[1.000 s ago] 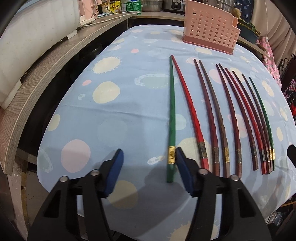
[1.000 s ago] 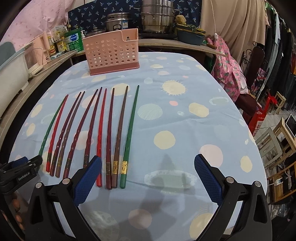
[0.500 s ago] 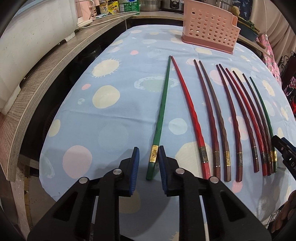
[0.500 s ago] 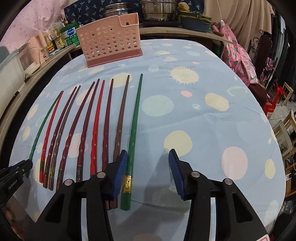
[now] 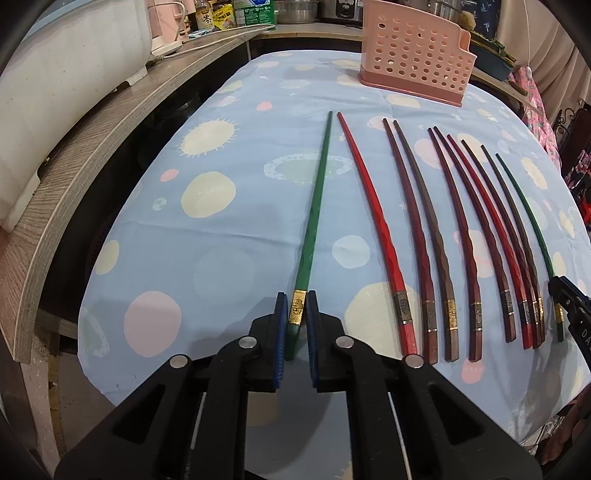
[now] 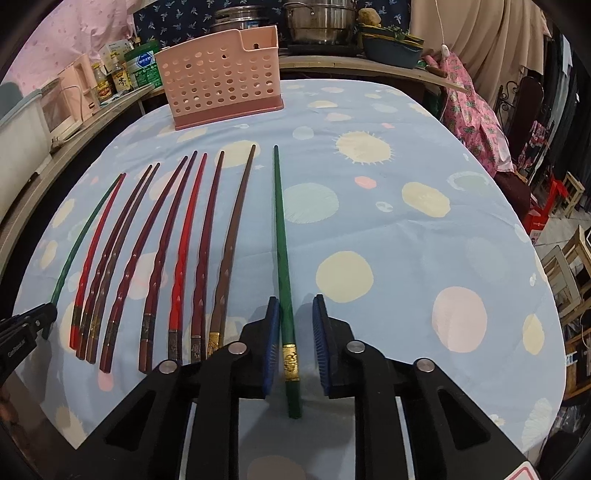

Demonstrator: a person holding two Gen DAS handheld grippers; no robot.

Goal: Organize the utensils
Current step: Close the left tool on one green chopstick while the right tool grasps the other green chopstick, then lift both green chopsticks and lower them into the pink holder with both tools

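My left gripper [image 5: 296,312] is clamped on the gold-banded end of a long green chopstick [image 5: 313,218], leftmost in the row. My right gripper [image 6: 294,325] is part open, straddling the other green chopstick [image 6: 282,240], pads not touching. Perforated pink plastic utensil holder [image 6: 221,79] stands at the spotted blue tablecloth's [image 6: 406,240] far edge.

My table wears a light-blue cloth [image 6: 388,258] w/ pastel dots & sun shapes. On my left runs a wood-grain counter [image 5: 92,147], white appliance [image 5: 66,62] on it, plus bottles & jars [image 6: 118,75] at the far end. Steel pots [image 6: 317,18] sit behind the table, a green dish [image 6: 391,50] beside them. Pink floral fabric [image 6: 469,118] hangs off to my right, beige curtain [image 6: 480,40] above it.
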